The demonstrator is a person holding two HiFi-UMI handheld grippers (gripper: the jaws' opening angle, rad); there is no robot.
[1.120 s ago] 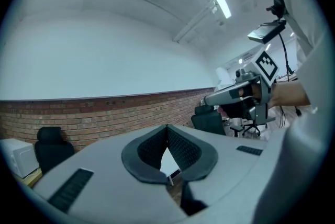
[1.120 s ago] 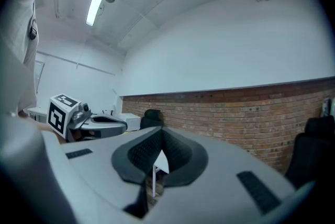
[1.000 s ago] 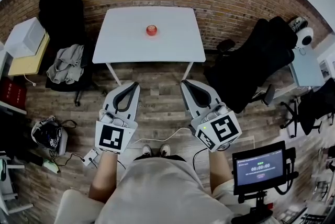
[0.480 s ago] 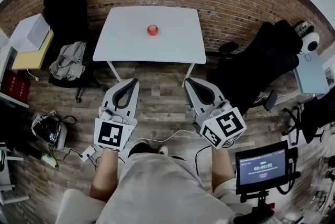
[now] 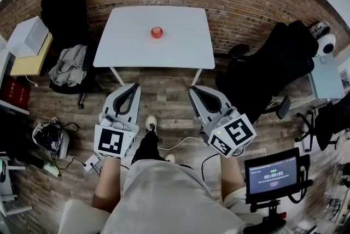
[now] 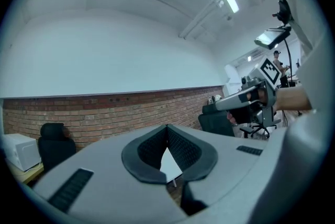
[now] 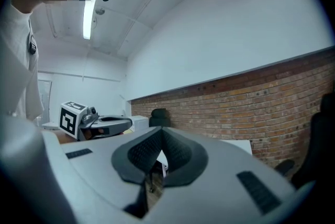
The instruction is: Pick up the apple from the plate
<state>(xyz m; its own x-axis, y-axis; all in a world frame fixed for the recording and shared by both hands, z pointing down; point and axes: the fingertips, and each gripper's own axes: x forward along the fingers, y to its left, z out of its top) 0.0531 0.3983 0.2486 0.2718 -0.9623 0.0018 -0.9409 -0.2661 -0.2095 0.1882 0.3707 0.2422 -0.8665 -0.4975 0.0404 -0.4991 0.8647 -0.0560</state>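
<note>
A red apple (image 5: 157,31) sits on a small plate near the far middle of a white table (image 5: 131,47) in the head view. My left gripper (image 5: 134,87) and right gripper (image 5: 193,89) are held level over the wooden floor, well short of the table's near edge. Both are shut, with nothing between the jaws. In the left gripper view the jaw tips (image 6: 167,127) meet, with a sliver of the white table showing below them. In the right gripper view the tips (image 7: 161,129) also meet. The apple is hidden in both gripper views.
A brick wall runs behind the table. A black chair with grey clothes (image 5: 68,66) stands left of the table, and a black office chair (image 5: 262,71) stands to the right. Cables and a bag (image 5: 50,139) lie on the floor at left; a screen on a stand (image 5: 272,175) is at lower right.
Both grippers have moved a little forward toward the table, and the person has taken a step, one foot now showing between the grippers. The jaws stayed shut.
</note>
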